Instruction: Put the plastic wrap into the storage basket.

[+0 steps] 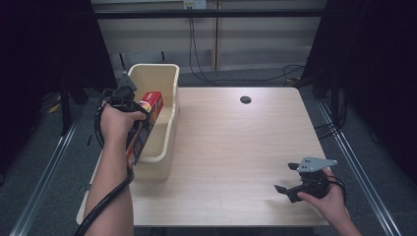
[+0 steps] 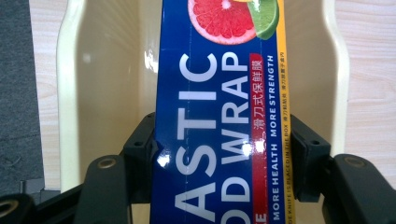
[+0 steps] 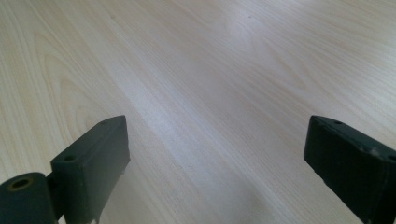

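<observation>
A: Left of centre in the high view, the left gripper (image 1: 129, 101) has its jaws clamped on the two long sides of the plastic wrap box (image 1: 144, 128) — blue carton, grapefruit picture on it.

B: And the box is tilted, upper end over the cream bin (image 1: 167, 142), lower end hanging out past the bin's near left rim.

A: In the left gripper view the box (image 2: 219, 116) runs straight up the middle of the frame with the bin (image 2: 70, 93) walls on either side of it. Nicely lined up lengthwise.

B: So, to my eye, the job is lowering it in. I'd level the box first, keep it parallel to the long walls, then ease down so no corner catches the rim.

A: Agreed — and release only once it rests on the bottom, since a glossy carton may slide.

B: The right gripper (image 1: 291, 184)?

A: Lower right, low over the table (image 1: 236, 147), jaws spread wide, nothing between them.
</observation>
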`<state>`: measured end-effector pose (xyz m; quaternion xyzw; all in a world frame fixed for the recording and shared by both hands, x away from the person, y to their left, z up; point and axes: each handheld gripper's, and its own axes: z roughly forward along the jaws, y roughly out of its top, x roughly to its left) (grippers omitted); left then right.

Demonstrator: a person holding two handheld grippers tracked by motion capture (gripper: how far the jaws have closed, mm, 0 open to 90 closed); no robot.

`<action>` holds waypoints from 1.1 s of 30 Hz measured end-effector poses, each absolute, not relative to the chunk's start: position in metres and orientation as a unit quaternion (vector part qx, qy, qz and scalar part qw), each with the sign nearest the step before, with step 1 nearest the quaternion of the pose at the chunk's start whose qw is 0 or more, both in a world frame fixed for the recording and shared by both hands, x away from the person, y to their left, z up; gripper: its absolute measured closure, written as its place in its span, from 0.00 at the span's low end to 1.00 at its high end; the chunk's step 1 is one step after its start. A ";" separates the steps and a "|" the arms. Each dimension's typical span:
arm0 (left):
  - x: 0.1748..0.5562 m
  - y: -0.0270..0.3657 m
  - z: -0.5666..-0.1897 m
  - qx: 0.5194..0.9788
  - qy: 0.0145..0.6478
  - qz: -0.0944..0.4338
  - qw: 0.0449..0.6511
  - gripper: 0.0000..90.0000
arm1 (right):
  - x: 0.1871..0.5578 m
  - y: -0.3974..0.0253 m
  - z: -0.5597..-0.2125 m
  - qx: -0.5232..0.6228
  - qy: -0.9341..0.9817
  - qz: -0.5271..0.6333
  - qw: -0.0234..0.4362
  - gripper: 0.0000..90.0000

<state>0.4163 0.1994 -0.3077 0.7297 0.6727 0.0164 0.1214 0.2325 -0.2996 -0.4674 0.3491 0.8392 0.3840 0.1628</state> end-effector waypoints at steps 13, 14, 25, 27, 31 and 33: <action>0.420 0.204 -0.315 0.721 0.682 0.014 0.124 0.44 | 0.233 -0.299 -0.468 0.349 0.840 0.383 0.160 0.08; 0.420 0.204 -0.315 0.720 0.682 0.014 0.125 0.44 | 0.233 -0.299 -0.468 0.349 0.840 0.383 0.160 0.08; 0.428 0.197 -0.323 0.722 0.681 0.013 0.120 0.44 | 0.233 -0.300 -0.468 0.350 0.839 0.382 0.163 0.08; 0.430 0.196 -0.325 0.724 0.680 0.010 0.116 0.44 | 0.233 -0.300 -0.468 0.350 0.840 0.382 0.161 0.08; 0.432 0.194 -0.326 0.724 0.681 0.008 0.112 0.44 | 0.233 -0.300 -0.468 0.350 0.841 0.379 0.164 0.08; 0.433 0.195 -0.327 0.725 0.680 0.008 0.109 0.44 | 0.233 -0.300 -0.468 0.349 0.842 0.379 0.161 0.08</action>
